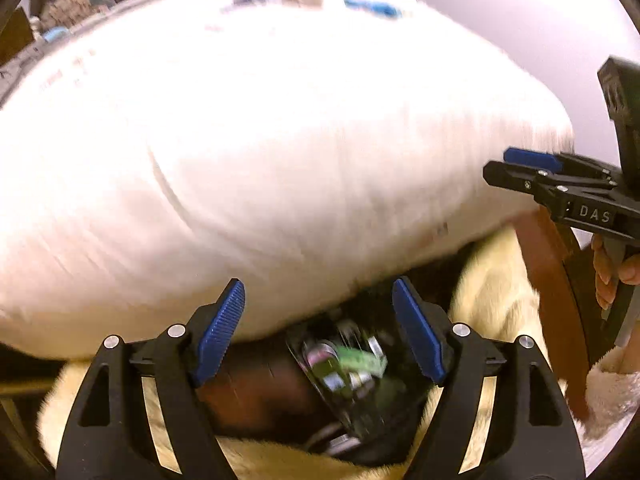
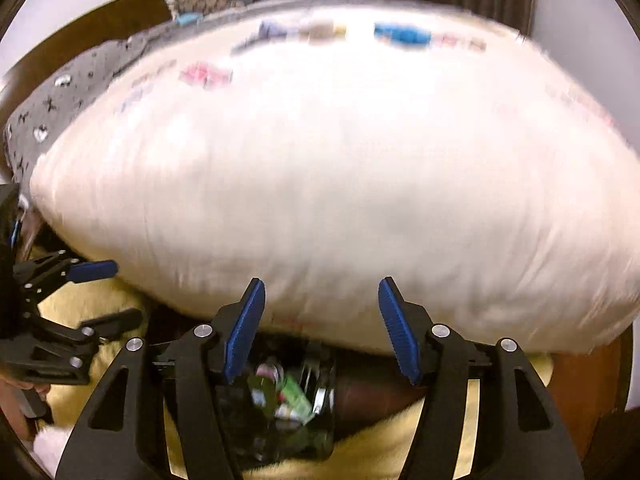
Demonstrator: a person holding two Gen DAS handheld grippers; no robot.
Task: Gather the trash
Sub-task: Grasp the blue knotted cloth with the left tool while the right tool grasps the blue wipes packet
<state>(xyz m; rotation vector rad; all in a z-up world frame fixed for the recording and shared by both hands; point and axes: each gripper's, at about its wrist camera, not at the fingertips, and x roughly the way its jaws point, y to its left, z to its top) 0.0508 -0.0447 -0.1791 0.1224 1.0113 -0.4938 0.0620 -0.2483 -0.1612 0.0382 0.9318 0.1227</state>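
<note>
Trash [image 2: 288,396] below open right hand-held gripper [image 2: 322,328]

Left gripper [image 1: 318,330]: black plastic frame, kinda skeletal with cutout slots; blue ribbed pads [image 1: 221,330] on finger tips; round silver screws at linkage joints. Right gripper [image 2: 322,328]: same build, black arms, blue ridged pads [image 2: 245,328], silver pivot screws; seen side-on from left camera, white "DAS" lettering on body, boxy black block on top. Right hand [image 1: 612,268]: bare skin, fingers on grey handle; fluffy pale pinkish-white sleeve cuff [image 1: 612,396] below it.
</note>
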